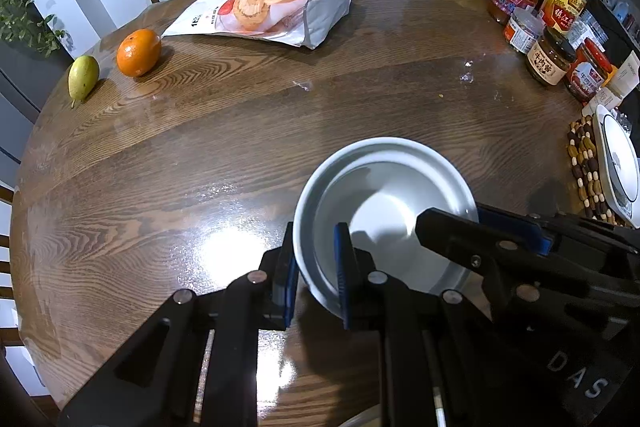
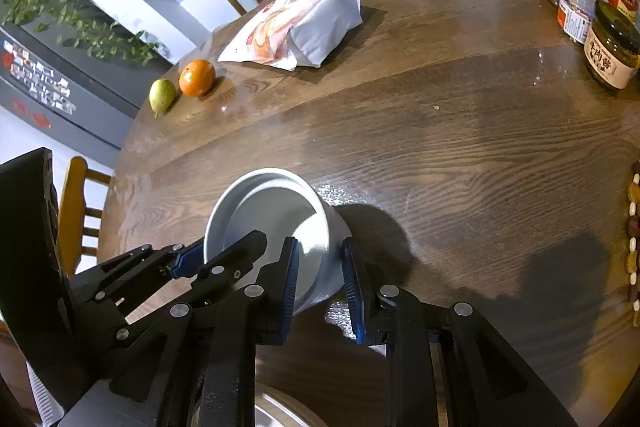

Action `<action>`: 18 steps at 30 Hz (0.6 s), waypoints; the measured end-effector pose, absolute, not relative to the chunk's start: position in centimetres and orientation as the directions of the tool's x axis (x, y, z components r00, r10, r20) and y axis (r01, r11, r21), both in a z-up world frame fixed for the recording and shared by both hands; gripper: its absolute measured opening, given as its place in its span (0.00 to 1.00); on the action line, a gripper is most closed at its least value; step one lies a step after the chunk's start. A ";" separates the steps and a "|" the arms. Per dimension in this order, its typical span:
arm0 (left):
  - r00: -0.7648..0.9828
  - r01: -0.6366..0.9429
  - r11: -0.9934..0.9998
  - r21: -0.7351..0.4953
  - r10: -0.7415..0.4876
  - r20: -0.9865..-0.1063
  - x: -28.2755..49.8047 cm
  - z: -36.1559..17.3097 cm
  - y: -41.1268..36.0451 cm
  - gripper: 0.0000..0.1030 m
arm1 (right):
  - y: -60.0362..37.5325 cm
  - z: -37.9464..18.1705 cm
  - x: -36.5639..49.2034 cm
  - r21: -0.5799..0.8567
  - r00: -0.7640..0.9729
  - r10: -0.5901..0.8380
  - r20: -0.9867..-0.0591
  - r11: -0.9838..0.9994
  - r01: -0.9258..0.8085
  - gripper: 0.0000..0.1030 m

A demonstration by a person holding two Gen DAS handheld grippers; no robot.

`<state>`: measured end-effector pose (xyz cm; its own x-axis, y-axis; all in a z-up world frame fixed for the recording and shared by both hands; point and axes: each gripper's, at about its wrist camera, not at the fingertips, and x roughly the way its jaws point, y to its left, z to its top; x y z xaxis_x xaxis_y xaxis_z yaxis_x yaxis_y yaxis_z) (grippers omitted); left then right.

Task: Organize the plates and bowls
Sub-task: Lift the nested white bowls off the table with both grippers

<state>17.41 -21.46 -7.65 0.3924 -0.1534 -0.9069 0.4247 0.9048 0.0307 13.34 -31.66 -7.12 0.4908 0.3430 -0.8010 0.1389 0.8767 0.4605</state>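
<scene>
Slippage risk: left gripper and right gripper each pinch the bowl rim; uneven lifting tips it onto the table.

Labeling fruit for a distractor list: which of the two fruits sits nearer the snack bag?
The orange. It lies between the green pear and the white snack bag; the pear is out at the table edge.

left gripper | black linkage, silver rivets | fingers blue-padded | white lettering (partly visible)
</scene>
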 end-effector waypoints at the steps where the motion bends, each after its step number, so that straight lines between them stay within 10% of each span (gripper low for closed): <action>1: 0.395 0.424 0.905 0.030 -0.155 -0.906 17.4 -7.6 -21.4 0.14 | -31.6 -7.1 13.3 0.461 0.493 0.343 -0.800 0.876 0.139 0.25; 18: 0.417 0.430 0.902 0.035 -0.164 -0.894 16.7 -6.5 -21.6 0.14 | -31.7 -6.2 12.6 0.469 0.512 0.344 -0.787 0.872 0.136 0.25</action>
<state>16.66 -21.60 -6.49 0.4172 -0.1638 -0.8939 0.4299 0.9022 0.0353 12.56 -31.69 -6.19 0.5115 0.3441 -0.7874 0.1357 0.8725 0.4695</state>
